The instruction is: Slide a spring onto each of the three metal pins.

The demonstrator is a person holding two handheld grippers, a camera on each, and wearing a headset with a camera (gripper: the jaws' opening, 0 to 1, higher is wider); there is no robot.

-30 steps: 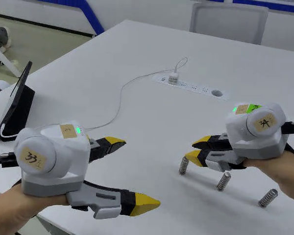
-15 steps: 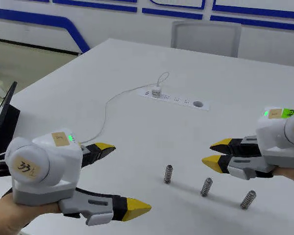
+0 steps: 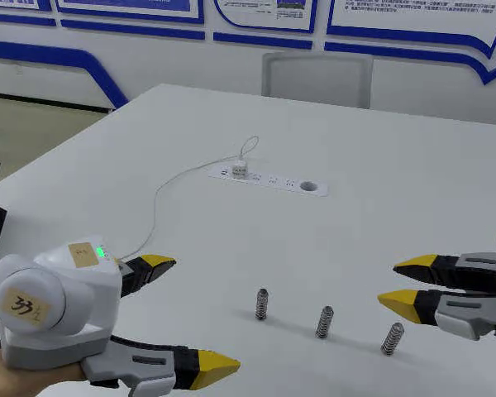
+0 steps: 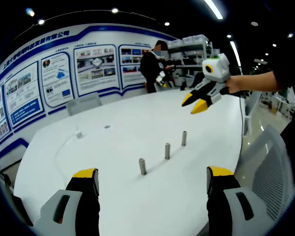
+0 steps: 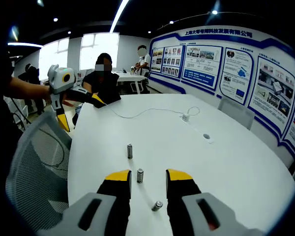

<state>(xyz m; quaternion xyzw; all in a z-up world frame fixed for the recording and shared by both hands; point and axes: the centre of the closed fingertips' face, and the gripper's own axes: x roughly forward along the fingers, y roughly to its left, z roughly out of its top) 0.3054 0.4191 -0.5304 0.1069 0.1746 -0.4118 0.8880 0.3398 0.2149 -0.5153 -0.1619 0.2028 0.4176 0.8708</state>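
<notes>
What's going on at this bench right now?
A person holds a two-jaw claw in each hand over a white table. Three springs stand in a row on it. The end spring, nearest the right claw, leans. Each presumably sits over one of the pins, which are hidden. The left claw is wide open and empty; the right claw is open and empty beside the row. Neither touches a spring.

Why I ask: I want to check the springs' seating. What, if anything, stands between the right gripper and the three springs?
Nothing visible does. Only bare table lies between the open right gripper and the three upright springs; the nearest spring stands close to its jaws, not touching.
</notes>
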